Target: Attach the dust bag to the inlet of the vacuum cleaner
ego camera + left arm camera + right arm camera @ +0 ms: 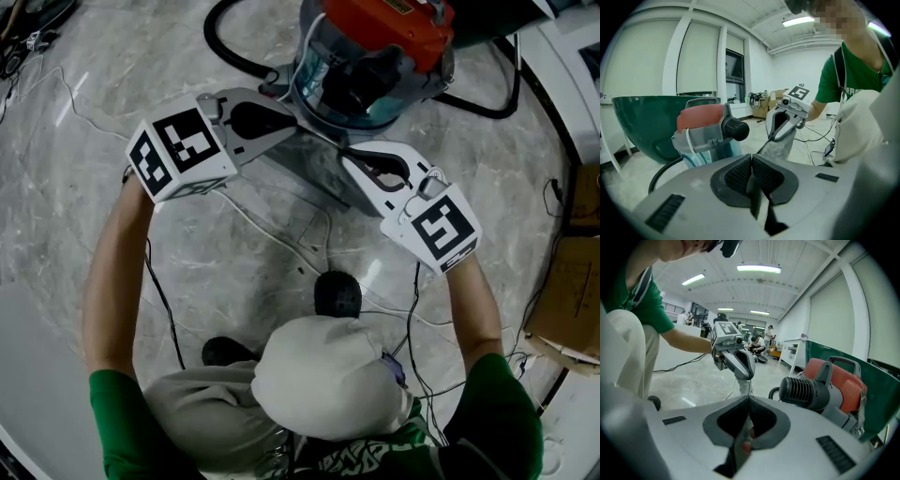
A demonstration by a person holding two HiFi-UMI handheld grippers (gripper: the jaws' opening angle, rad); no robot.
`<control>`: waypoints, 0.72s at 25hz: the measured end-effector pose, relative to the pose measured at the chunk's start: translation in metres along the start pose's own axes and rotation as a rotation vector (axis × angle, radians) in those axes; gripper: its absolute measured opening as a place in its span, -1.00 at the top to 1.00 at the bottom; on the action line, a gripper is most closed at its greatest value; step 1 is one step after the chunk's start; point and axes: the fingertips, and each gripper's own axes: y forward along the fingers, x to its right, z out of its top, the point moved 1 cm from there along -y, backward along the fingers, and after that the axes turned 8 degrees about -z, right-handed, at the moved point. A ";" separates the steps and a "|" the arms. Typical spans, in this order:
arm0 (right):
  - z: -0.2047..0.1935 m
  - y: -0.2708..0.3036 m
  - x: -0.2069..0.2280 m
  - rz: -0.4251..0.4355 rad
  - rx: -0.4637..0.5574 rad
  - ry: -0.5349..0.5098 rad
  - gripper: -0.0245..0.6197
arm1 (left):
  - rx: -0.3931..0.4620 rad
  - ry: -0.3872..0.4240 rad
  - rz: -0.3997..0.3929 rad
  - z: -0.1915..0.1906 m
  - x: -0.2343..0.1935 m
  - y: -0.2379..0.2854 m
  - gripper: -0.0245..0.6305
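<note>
Polished marble floor (84,112) below you, loose cables trailing across it. The vacuum cleaner (375,56) stands just ahead, its black ribbed inlet (735,129) facing your way. Your left tongs (286,124) are pinched tight on one thin edge of the dust bag (309,173), and your right tongs (354,161) are clamped on the opposite edge. The bag hangs stretched between them, near the canister but not on the inlet. Here's the danger: both grips are shallow, so a hard pull apart could slip an edge free or tear it. Let it sag and the opening may fold and miss the inlet.
</note>
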 end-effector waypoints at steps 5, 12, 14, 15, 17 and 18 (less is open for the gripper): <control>0.003 0.002 0.000 0.021 0.004 -0.001 0.88 | 0.014 -0.015 -0.016 -0.003 0.002 -0.005 0.94; 0.006 0.003 -0.006 0.064 0.024 -0.033 0.88 | 0.025 -0.047 -0.050 -0.009 0.005 -0.005 0.94; 0.009 0.002 -0.008 0.078 0.029 -0.030 0.88 | 0.036 -0.056 -0.058 -0.007 0.003 -0.006 0.81; 0.010 0.002 -0.007 0.080 0.026 -0.030 0.88 | 0.038 -0.056 -0.064 -0.005 0.002 -0.007 0.76; 0.010 0.003 -0.005 0.079 0.024 -0.028 0.88 | 0.035 -0.045 -0.077 -0.004 0.002 -0.004 0.76; 0.011 0.003 -0.004 0.079 0.027 -0.028 0.88 | 0.030 -0.035 -0.082 -0.004 0.003 -0.002 0.76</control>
